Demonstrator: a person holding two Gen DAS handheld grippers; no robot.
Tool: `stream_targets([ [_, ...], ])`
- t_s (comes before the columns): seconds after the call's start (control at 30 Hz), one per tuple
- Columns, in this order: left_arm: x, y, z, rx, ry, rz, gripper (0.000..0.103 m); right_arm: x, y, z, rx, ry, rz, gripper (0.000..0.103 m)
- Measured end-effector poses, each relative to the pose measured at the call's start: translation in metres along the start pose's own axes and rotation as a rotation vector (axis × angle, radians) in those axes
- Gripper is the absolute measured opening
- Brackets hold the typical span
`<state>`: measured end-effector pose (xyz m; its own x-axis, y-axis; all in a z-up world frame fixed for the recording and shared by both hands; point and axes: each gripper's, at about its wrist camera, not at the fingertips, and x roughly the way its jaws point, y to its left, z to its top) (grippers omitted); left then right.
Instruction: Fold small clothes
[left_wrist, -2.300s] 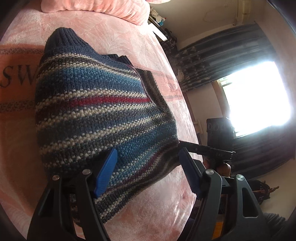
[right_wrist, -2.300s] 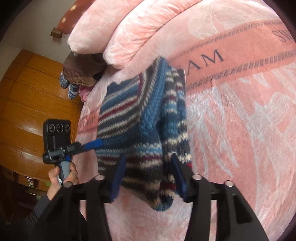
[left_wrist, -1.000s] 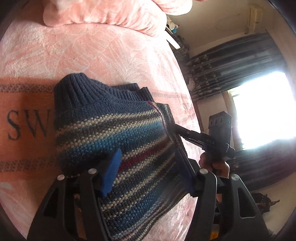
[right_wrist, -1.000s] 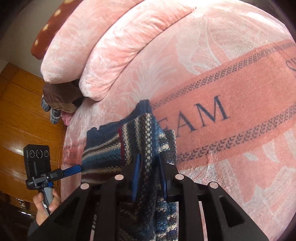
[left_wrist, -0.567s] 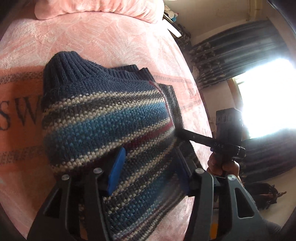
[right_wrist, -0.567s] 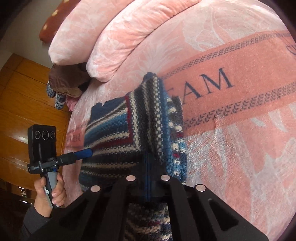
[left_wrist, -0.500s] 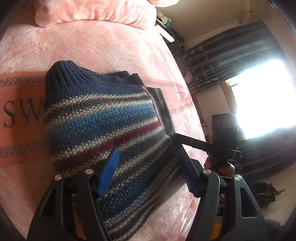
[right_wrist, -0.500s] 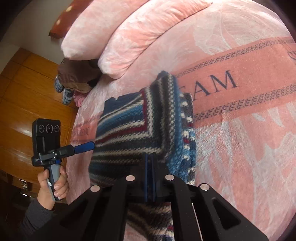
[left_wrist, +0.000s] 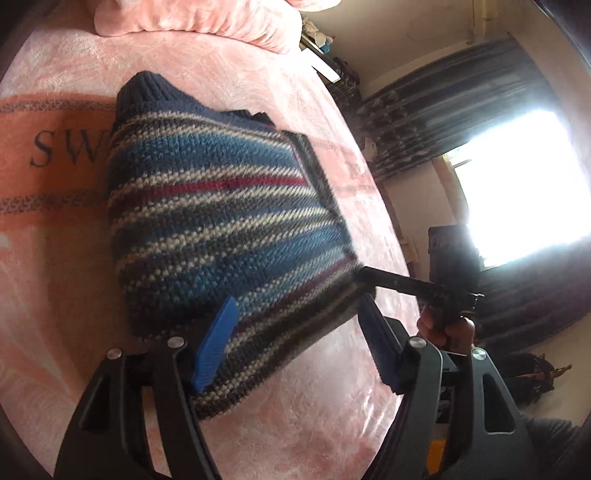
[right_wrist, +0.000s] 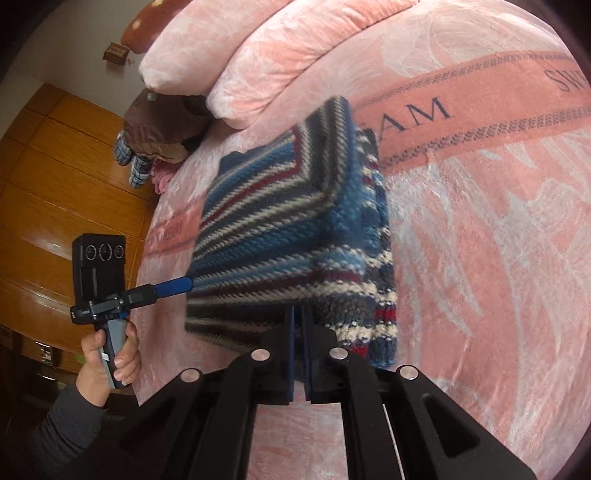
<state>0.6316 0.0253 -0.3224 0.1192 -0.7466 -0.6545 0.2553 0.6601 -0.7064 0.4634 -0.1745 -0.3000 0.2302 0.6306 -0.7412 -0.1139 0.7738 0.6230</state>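
Striped knit sweater (left_wrist: 221, 236) lies folded on the pink blanket (left_wrist: 55, 277) of a bed, navy ribbed hem end pointing toward the pillows (left_wrist: 192, 18), part of it lifted off the blanket at the near edge. Right gripper (right_wrist: 298, 314) has its blue pads pressed together on the near edge of the sweater (right_wrist: 288, 229), a fold of knit pinched between them, a sleeve or side flap hanging just to the right. Left gripper (left_wrist: 295, 332) has its fingers (left_wrist: 214, 347) spread wide apart, nothing between them; one finger sits over the sweater's near corner, contact unclear, the other off its right edge. From the right wrist view the left gripper (right_wrist: 177, 286) points at the sweater's left edge, held in a hand (right_wrist: 110, 354) with a grey sleeve (right_wrist: 62, 424). Blanket has a darker band with lettering (right_wrist: 424, 110). Wood-panel wall (right_wrist: 44, 177) to the left; bright window (left_wrist: 517, 184) and dark curtains (left_wrist: 461, 103) beyond the bed.
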Motion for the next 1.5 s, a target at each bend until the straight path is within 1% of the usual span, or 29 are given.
stream_targets([
  [0.03,0.008,0.004,-0.003,-0.004,0.016,0.013,0.067,0.011,-0.014,-0.003,0.035,0.023,-0.020,0.000],
  [0.07,0.011,0.006,-0.007,-0.012,0.018,0.022,0.067,0.016,-0.023,-0.005,0.057,0.025,-0.007,0.000],
  [0.1,0.007,0.004,-0.009,-0.018,0.008,0.027,0.067,0.014,-0.024,-0.006,0.064,0.023,0.003,0.000],
  [0.13,0.000,0.000,-0.010,-0.025,-0.003,0.014,0.072,0.007,-0.020,-0.005,0.061,0.022,0.012,0.002],
  [0.17,-0.010,-0.004,-0.014,-0.032,-0.023,-0.020,0.077,-0.005,-0.016,-0.003,0.054,0.007,0.046,0.006],
  [0.2,-0.022,-0.006,-0.020,-0.032,-0.053,-0.056,0.087,-0.017,-0.015,0.000,0.054,-0.016,0.079,0.024],
  [0.23,-0.034,-0.006,-0.026,-0.028,-0.079,-0.072,0.093,-0.030,-0.019,0.005,0.065,-0.039,0.077,0.051],
  [0.3,-0.051,0.009,-0.037,-0.061,-0.109,-0.060,0.094,-0.049,-0.037,0.016,0.120,-0.071,0.065,0.077],
  [0.33,-0.054,0.019,-0.039,-0.095,-0.116,-0.050,0.094,-0.052,-0.049,0.022,0.155,-0.057,0.091,0.081],
  [0.37,-0.057,0.033,-0.043,-0.137,-0.120,-0.049,0.094,-0.050,-0.061,0.027,0.190,-0.028,0.124,0.082],
  [0.4,-0.055,0.044,-0.050,-0.185,-0.125,-0.057,0.094,-0.046,-0.072,0.033,0.228,0.006,0.155,0.085],
  [0.47,-0.052,0.068,-0.054,-0.261,-0.125,-0.083,0.094,-0.037,-0.091,0.042,0.283,0.051,0.177,0.087],
  [0.5,-0.052,0.076,-0.055,-0.277,-0.124,-0.094,0.094,-0.032,-0.094,0.048,0.294,0.063,0.178,0.087],
  [0.57,-0.049,0.087,-0.058,-0.294,-0.124,-0.091,0.094,-0.026,-0.099,0.055,0.296,0.072,0.185,0.087],
  [0.63,-0.046,0.095,-0.059,-0.308,-0.117,-0.112,0.094,-0.019,-0.097,0.062,0.280,0.077,0.200,0.087],
  [0.73,-0.040,0.102,-0.057,-0.306,-0.117,-0.140,0.094,-0.008,-0.092,0.077,0.260,0.086,0.215,0.087],
  [0.9,-0.028,0.110,-0.043,-0.312,-0.113,-0.228,0.094,0.024,-0.079,0.102,0.219,0.132,0.235,0.087],
  [1.03,-0.010,0.104,-0.035,-0.295,-0.082,-0.304,0.094,0.050,-0.071,0.117,0.192,0.166,0.249,0.087],
  [1.13,0.002,0.098,-0.033,-0.269,-0.056,-0.315,0.095,0.065,-0.069,0.125,0.187,0.175,0.269,0.087],
  [1.27,0.004,0.095,-0.029,-0.257,-0.042,-0.348,0.098,0.077,-0.066,0.136,0.177,0.171,0.309,0.087],
  [1.37,0.004,0.095,-0.029,-0.252,-0.025,-0.347,0.099,0.086,-0.058,0.143,0.156,0.174,0.338,0.087],
  [1.43,0.010,0.091,-0.026,-0.253,-0.009,-0.331,0.100,0.097,-0.048,0.145,0.129,0.189,0.342,0.087],
  [1.5,0.007,0.096,-0.032,-0.258,0.002,-0.308,0.100,0.105,-0.039,0.148,0.111,0.196,0.346,0.089],
])
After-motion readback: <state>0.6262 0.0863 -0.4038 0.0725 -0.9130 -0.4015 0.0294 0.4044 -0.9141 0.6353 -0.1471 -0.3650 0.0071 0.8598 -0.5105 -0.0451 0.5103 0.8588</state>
